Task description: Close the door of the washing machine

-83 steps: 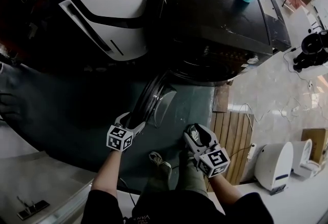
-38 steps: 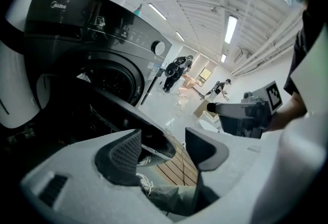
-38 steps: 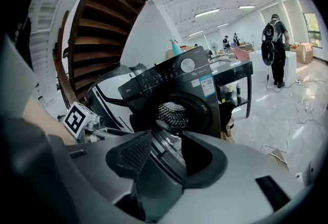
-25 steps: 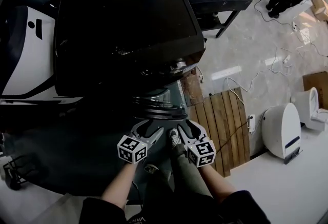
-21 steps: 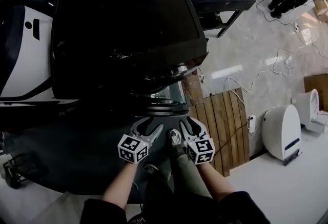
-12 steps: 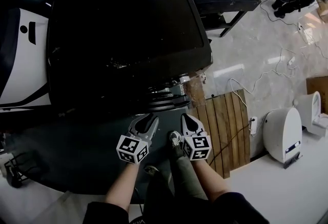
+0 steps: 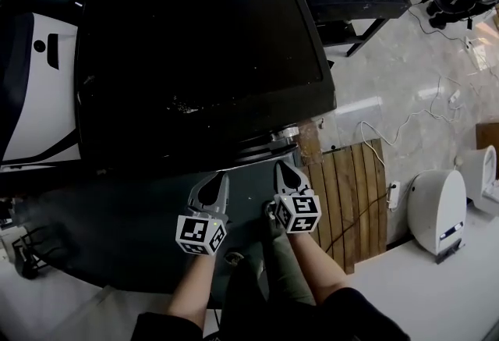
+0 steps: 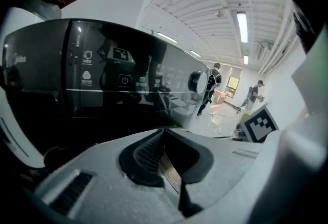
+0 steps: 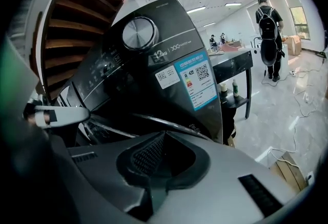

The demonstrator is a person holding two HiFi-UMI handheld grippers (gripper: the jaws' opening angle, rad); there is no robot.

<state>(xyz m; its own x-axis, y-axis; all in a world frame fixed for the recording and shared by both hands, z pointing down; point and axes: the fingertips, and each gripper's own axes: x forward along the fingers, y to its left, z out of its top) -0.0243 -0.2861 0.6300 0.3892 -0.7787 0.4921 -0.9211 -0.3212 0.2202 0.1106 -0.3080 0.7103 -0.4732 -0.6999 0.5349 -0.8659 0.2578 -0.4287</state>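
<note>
The door (image 7: pixel 261 146) that stood swung out from the washing machine (image 7: pixel 195 58) a few seconds ago now lies back against the machine's front. From above, only a thin curved edge of it shows under the dark top, just ahead of both grippers. A second ago a wider band of that rim stuck out, so the closing push looks done or nearly so. The steep downward view is poor here, and I cannot be sure the latch has caught.

Both grippers have closed in that same second. The left gripper (image 7: pixel 214 185) has its jaws pressed together with nothing between them, as its own view confirms (image 8: pixel 164 136). The right gripper (image 7: pixel 287 174) is likewise closed and empty (image 9: pixel 163 138), with the door's rim arcing just past its tips (image 9: pixel 169 125). Neither grips the door, so from here on they could only nudge it.

The door faces outward, toward the person. Being round, it has no real long axis. Its flat face stands upright against the front, and its visible edge runs left to right across the head view.
</note>
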